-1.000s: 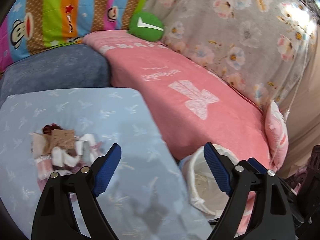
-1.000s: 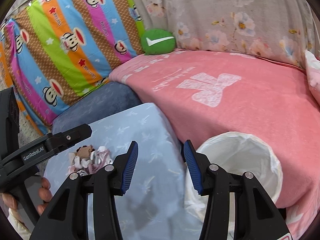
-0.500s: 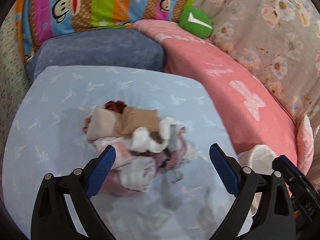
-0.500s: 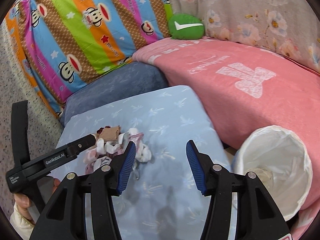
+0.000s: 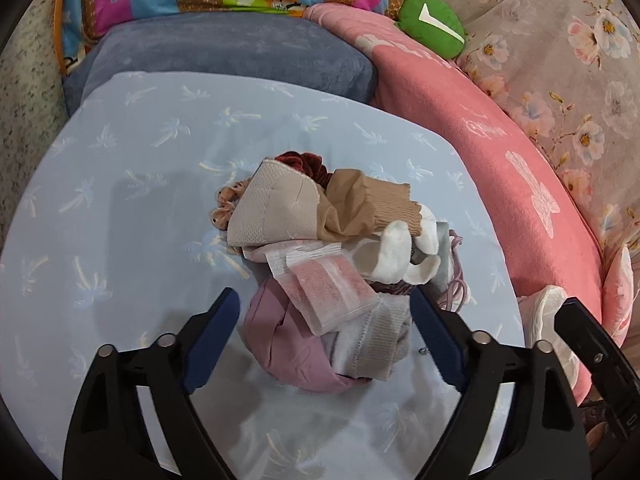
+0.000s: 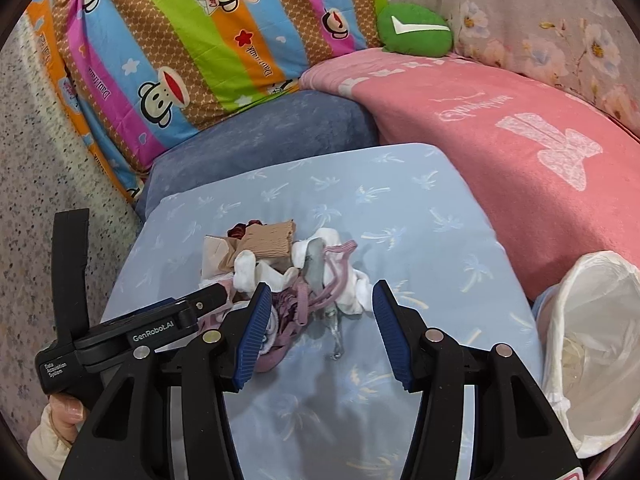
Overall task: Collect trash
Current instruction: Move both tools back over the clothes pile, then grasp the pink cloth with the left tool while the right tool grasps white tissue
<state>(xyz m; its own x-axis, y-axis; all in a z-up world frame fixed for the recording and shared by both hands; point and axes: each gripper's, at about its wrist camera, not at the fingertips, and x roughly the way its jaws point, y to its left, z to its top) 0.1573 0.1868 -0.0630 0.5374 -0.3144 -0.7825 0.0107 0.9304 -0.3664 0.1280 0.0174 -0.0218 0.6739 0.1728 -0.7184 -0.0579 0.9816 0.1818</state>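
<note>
Pile: a heap of rags, socks and wrappers [image 5: 332,256] lies mid-cushion on the pale blue cushion [image 5: 120,200], nearer its front edge than its back.
Left claw: the left gripper [image 5: 324,340] hangs over the near end of the pile, pads either side of the pink and white bundle there; jaws apart and not pressing, though they have just been closing with the bundle between them.
Right claw: the right gripper [image 6: 316,332] is part-open and empty, over the pile's right end, where purple cords and a small metal clip [image 6: 336,340] trail toward the front edge.
Changed: a second ago the left view had the pile small and off to one side; now it fills the space between the pads. Both claws have come in and down on it.
Bin: the white-lined bin [image 6: 592,344] stands off the cushion's right edge, against the pink blanket [image 6: 520,128].
Meaning: reach looks finished; likely next is the left squeeze, then carrying to the bin.
Risk: loose scraps may drop from a bulky grab.
</note>
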